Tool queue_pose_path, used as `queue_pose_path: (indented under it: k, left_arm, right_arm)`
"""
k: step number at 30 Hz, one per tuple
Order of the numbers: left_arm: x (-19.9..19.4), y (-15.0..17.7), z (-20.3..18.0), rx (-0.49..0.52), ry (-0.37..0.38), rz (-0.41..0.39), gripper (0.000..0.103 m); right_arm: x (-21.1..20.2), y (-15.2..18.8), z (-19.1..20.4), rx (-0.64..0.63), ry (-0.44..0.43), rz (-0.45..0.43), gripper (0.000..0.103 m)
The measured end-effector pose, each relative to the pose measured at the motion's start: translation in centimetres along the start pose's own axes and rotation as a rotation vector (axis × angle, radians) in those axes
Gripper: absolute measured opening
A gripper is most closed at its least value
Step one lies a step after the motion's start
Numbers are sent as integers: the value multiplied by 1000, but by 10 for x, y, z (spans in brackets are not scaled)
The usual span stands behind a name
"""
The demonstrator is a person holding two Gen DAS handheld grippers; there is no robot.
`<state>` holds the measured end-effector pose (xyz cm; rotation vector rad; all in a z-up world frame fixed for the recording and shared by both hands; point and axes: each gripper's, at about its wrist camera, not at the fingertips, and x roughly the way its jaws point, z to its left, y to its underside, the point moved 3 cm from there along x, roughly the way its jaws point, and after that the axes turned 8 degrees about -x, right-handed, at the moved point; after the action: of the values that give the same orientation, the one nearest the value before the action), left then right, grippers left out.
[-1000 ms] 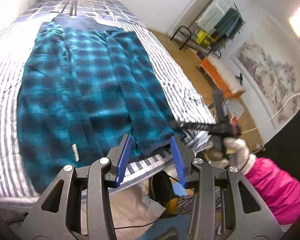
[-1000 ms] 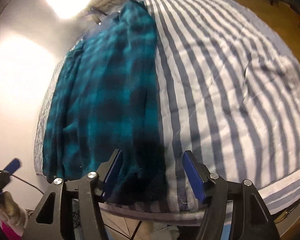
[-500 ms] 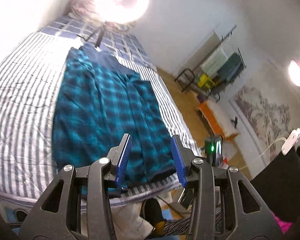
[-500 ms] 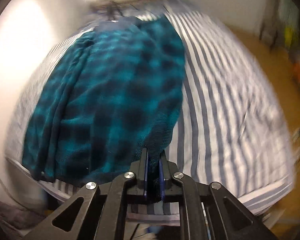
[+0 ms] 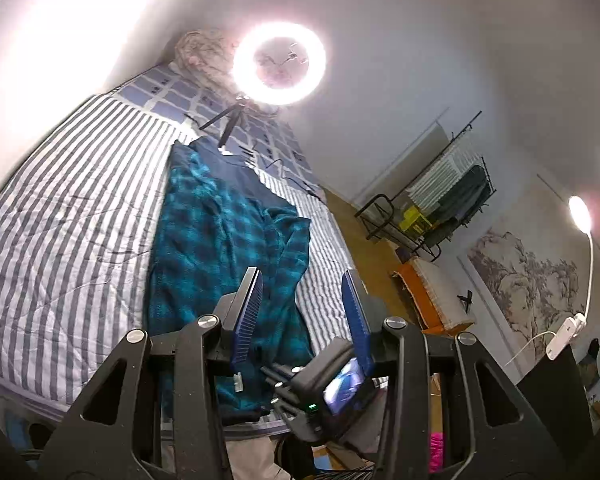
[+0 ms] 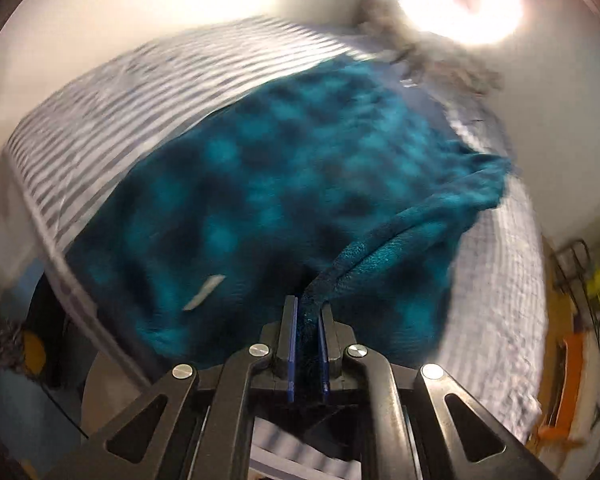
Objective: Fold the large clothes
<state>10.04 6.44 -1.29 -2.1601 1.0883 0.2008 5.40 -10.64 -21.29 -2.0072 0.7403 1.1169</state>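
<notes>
A teal and black plaid fleece garment (image 5: 224, 248) lies lengthwise on the striped bed (image 5: 72, 216), its right edge lifted and folded inward. My right gripper (image 6: 309, 312) is shut on the garment's dark hem (image 6: 364, 256), which rises from the jaws toward the upper right; that view is blurred. My left gripper (image 5: 300, 276) hovers above the near end of the garment, jaws apart with nothing between the blue pads (image 5: 248, 316). The right gripper's body with its small screen (image 5: 340, 384) shows low in the left wrist view. A white label (image 6: 204, 296) sits on the fabric.
A ring light on a small tripod (image 5: 278, 64) stands at the bed's head, beside a crumpled pillow (image 5: 204, 52). Right of the bed are wooden floor (image 5: 360, 236), a black drying rack (image 5: 440, 200), an orange bench (image 5: 428, 296) and a lamp (image 5: 580, 216).
My right gripper closed on the garment's right hem and pulled it up and leftward over the garment. My left gripper rose and tilted up, staying apart and empty.
</notes>
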Motion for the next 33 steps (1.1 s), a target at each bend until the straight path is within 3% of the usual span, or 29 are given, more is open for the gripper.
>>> queue_pose_path:
  k: [4,6,10,14,19,22,27,33]
  left_arm:
    - [9,1,15,-7,-52,18,41]
    - [18,7,20,0,-79,38,41]
    - [40,22,20,41,-123,88,41]
    - [63,39,16,82,-144,143,41]
    - [104,71,0,141,-178,255,41]
    - [127,93,-20,233,-216,339,41]
    - [147,113,-43,383,-251,409,41]
    - [181,126,-27,356,-226,502,41]
  right_arm:
    - [24,8,16,-34,-57,35,7]
    - [25,9,8,-7,-121,18,13]
    - [8,15,-21,164,-365,-49,41]
    - [-30,29,-58,306,-536,-161,40]
    - [-65,57,-110,414,-484,-217,43]
    - [-70,67,-150,508,-440,-231,45]
    - [-73,76,-216,673,-424,-305,58]
    - [-39,61,-281,820,-418,-359,70]
